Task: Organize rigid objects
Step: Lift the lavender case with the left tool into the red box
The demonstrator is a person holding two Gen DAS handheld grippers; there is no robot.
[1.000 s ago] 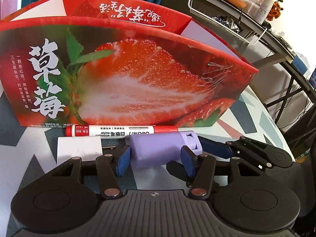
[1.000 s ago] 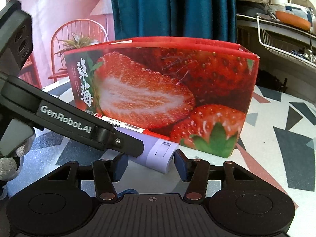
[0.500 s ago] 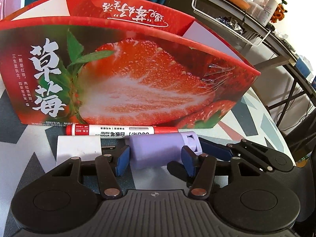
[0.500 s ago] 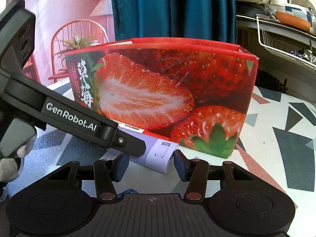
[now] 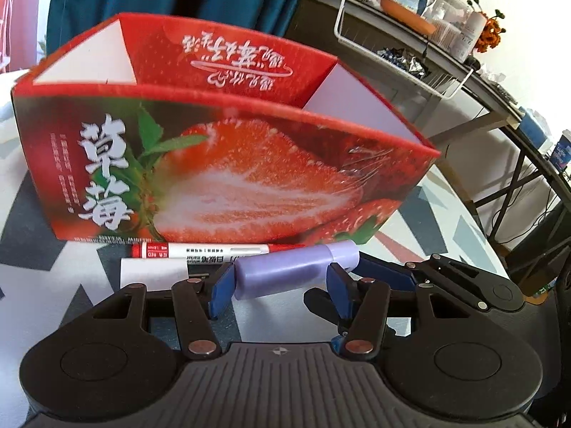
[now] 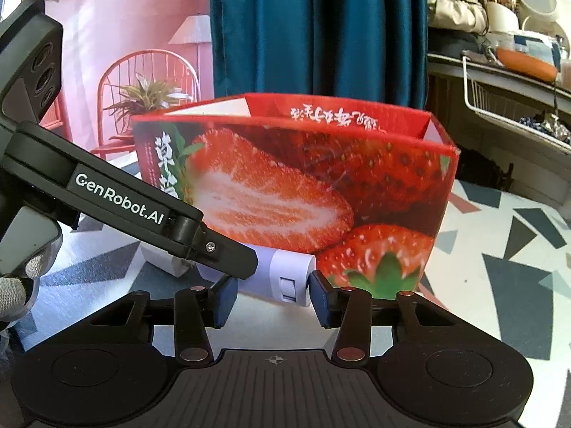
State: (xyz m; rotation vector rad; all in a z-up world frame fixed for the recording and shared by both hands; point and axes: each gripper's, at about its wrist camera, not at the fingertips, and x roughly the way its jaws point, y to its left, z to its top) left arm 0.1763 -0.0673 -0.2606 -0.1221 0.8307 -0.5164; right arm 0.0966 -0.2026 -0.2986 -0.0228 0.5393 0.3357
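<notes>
**Q:** Where is the purple tube?

**A:** The purple tube (image 5: pixel 285 273) lies crosswise between my left gripper (image 5: pixel 280 283) pads, which grip its body, just before the strawberry box (image 5: pixel 221 167). My right gripper (image 6: pixel 273 294), closing, brackets its cap end.

**Q:** And the surroundings?

**A:** A patterned table (image 6: pixel 499 267); red marker (image 5: pixel 200 249) alongside; teal curtain (image 6: pixel 314 28) behind.

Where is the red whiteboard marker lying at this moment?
In the left wrist view, the red marker lies on the table against the foot of the strawberry box, behind the purple tube and the white card.
</notes>
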